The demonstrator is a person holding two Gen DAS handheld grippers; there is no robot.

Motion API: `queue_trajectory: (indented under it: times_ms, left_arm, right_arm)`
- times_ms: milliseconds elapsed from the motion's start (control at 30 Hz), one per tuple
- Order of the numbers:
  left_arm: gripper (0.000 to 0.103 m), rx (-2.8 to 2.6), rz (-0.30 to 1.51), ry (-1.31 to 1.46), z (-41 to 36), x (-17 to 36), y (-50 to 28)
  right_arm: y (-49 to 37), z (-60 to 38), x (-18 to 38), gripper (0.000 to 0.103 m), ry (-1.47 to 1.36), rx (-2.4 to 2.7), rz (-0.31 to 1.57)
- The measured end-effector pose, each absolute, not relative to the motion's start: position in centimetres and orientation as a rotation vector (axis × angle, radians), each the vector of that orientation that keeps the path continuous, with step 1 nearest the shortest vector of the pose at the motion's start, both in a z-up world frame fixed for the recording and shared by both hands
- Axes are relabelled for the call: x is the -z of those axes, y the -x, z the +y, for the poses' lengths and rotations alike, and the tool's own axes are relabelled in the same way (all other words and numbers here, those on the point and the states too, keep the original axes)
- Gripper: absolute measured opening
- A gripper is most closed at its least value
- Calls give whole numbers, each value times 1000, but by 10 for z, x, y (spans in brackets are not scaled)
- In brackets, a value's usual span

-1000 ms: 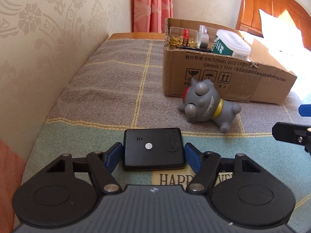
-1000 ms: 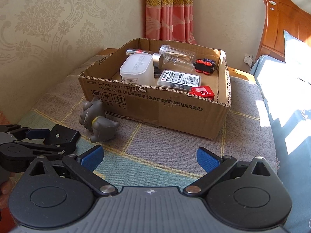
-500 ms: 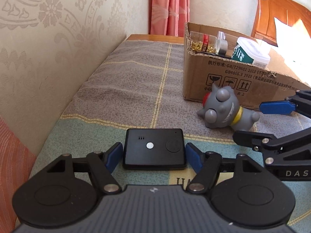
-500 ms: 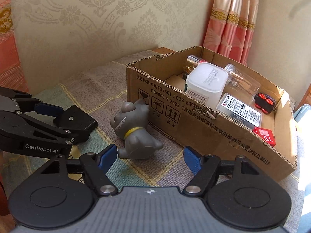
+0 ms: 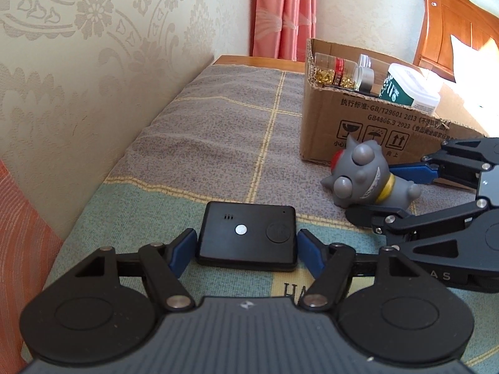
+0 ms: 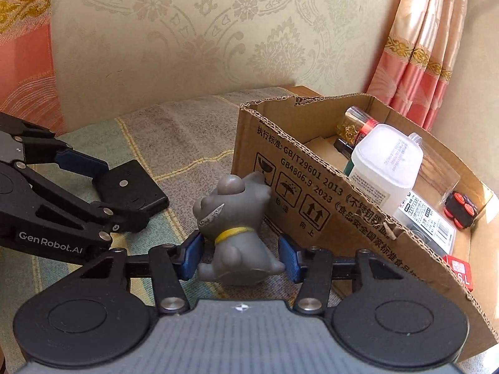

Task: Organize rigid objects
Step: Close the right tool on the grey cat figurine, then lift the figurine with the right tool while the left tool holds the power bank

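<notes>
A flat black device [image 5: 248, 237] lies on the checked blanket; my left gripper [image 5: 248, 251] has its blue pads on both its sides, shut on it. It also shows in the right wrist view [image 6: 131, 187]. A grey toy dog [image 6: 237, 237] with a yellow collar lies on its side by the cardboard box [image 6: 312, 205]. My right gripper [image 6: 241, 257] is open around the toy, pads on either side with small gaps. The toy [image 5: 368, 177] and the right gripper [image 5: 405, 190] also show in the left wrist view.
The open box [image 5: 358, 124] holds a white tub [image 6: 386, 168], a clear jar [image 5: 340, 68], a labelled pack [image 6: 427, 218] and small red-and-black items [image 6: 461, 208]. A papered wall [image 5: 93, 78] runs along the left. Pink curtains [image 6: 430, 46] hang behind. A wooden headboard [image 5: 452, 31] stands far right.
My right gripper has swung left and moved in, so its open fingers now straddle the grey toy. My left gripper stays on the black device and has turned slightly right.
</notes>
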State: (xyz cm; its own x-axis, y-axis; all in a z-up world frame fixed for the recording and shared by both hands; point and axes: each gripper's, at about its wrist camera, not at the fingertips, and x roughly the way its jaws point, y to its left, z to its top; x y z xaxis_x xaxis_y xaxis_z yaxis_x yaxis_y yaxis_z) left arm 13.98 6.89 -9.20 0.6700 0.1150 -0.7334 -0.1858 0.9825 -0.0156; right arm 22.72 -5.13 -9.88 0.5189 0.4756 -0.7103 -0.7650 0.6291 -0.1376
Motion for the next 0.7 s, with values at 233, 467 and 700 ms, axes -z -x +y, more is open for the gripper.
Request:
queue_trajectory:
  times_ms: [233,467,700]
  left_arm:
    - [72,-144,806,69,68,93,-143]
    - [71,-56,795,44,69,94,-147]
    - [81,13,782,-9,72,96,-153]
  right_arm:
    - [-213,-65,92,57,464,-687,729]
    - [-207,-90,89,58,389,-641,806]
    - [-212,-90,90,62,380,-666,785]
